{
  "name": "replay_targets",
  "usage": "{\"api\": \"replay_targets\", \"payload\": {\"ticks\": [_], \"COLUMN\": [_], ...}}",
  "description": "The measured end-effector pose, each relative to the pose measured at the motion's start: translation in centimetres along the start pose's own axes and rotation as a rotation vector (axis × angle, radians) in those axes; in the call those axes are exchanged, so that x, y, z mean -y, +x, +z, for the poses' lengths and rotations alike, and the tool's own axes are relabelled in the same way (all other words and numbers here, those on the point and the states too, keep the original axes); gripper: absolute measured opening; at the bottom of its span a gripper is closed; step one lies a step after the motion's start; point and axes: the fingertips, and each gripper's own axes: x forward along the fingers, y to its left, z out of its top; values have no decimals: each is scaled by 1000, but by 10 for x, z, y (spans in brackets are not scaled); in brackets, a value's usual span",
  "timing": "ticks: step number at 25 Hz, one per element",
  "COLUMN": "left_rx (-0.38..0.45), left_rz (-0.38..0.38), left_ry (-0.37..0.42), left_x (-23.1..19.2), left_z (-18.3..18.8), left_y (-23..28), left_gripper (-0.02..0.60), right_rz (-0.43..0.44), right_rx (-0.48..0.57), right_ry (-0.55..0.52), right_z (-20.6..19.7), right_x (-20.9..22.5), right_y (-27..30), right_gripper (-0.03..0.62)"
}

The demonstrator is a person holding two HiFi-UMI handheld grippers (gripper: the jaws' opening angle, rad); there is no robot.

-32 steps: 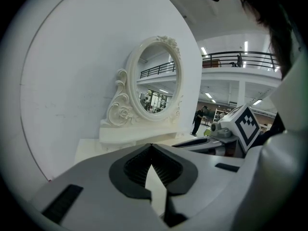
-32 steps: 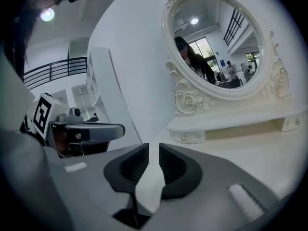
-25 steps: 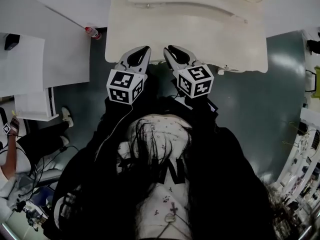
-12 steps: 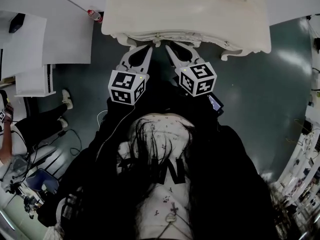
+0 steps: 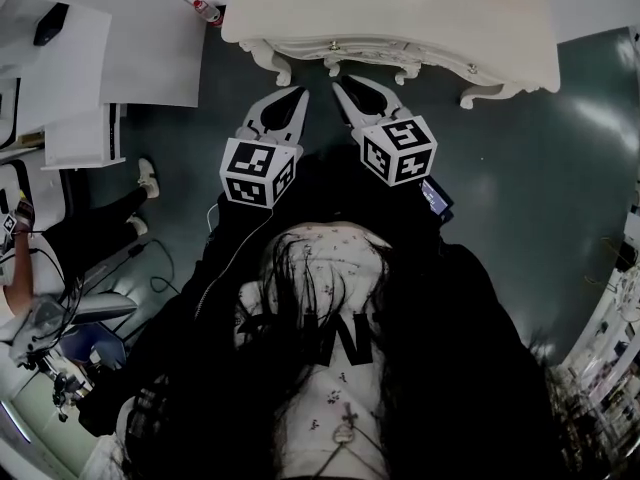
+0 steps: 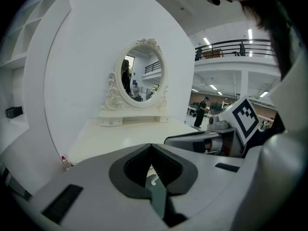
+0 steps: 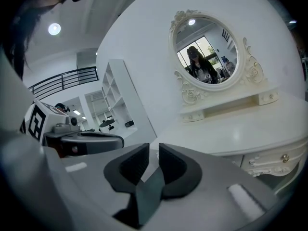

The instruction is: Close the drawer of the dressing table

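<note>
Nearest the camera, both forearms are held out in front of the chest in black sleeves point(image 5: 300, 218). The hands themselves are hidden under the marker cubes. The left gripper point(image 5: 289, 98) and the right gripper point(image 5: 346, 87) are carried side by side, their tips angled toward each other and pointed at the front of the dressing table point(image 5: 400, 8). Neither is touching it.

In the left gripper view, the left gripper point(image 6: 151, 147) is seen with its jaw tips pressed together and nothing between them. In the right gripper view, the right gripper point(image 7: 152, 150) is seen with a narrow slit left between its ribbed pads point(image 7: 169, 163), and nothing is gripped.

Just beyond the tips, the drawer point(image 5: 360, 48) is seen from above only as a thin carved strip, set flush in the table's front under the top's edge. In the right gripper view the drawer point(image 7: 269, 161) is partly cut off by the gripper body.

The oval mirror point(image 7: 207, 52) at the back of the tabletop is shown only in the gripper views. A small bottle point(image 5: 207, 10) lies on the dark floor point(image 5: 500, 188) by the table's left corner.
</note>
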Motion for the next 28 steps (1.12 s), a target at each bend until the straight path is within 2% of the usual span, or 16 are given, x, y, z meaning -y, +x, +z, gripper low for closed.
{"api": "replay_targets", "payload": {"ticks": [7, 15, 21, 28], "left_rx": [9, 4, 13, 41], "left_rz": [-13, -48, -97, -160], "left_ry": [14, 7, 14, 35], "left_x": [-18, -38, -43, -37], "left_z": [-4, -35, -53, -61], "left_y": [-30, -82, -115, -134], "left_gripper": [-5, -5, -5, -5], "right_rz": [-36, -74, -101, -127], "right_rx": [28, 26, 24, 16], "right_ry": [8, 1, -7, -35], "right_z": [-4, -30, -52, -69], "right_x": [-26, -81, -121, -148], "right_y": [9, 11, 7, 2], "right_gripper": [61, 51, 25, 19]}}
